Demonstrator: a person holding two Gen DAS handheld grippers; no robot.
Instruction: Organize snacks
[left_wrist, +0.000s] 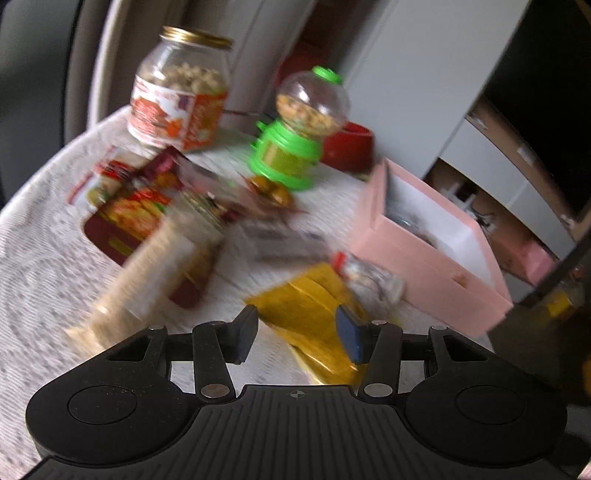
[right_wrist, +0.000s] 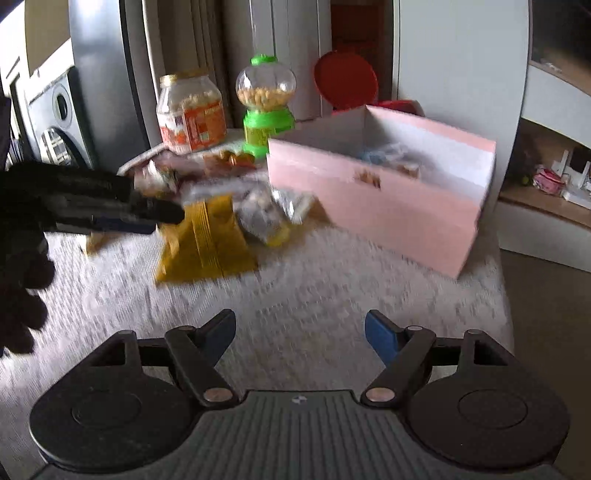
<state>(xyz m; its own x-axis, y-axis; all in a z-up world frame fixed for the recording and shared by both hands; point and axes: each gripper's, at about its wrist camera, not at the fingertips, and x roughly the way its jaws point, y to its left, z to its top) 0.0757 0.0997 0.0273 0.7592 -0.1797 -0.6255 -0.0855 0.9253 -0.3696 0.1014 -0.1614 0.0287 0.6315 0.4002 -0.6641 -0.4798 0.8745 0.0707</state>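
Observation:
A pile of snack packets lies on the white tablecloth (left_wrist: 44, 266). A yellow packet (left_wrist: 310, 317) lies just ahead of my left gripper (left_wrist: 301, 332), which is open and empty, its jaws either side of the packet's near end. A clear packet (left_wrist: 369, 277) lies beside it, and a red box (left_wrist: 125, 221) to the left. The pink box (left_wrist: 424, 254) stands open at the right with a few items inside. My right gripper (right_wrist: 300, 336) is open and empty over bare cloth, short of the yellow packet (right_wrist: 207, 240) and the pink box (right_wrist: 373, 206). The left gripper (right_wrist: 166, 214) shows from the side there.
A glass jar of puffs (left_wrist: 177, 99) and a green candy dispenser (left_wrist: 295, 129) stand at the back, with a red container (left_wrist: 347, 144) behind. The table's right edge (right_wrist: 506, 295) drops off beside the pink box. Shelves and a cabinet lie beyond.

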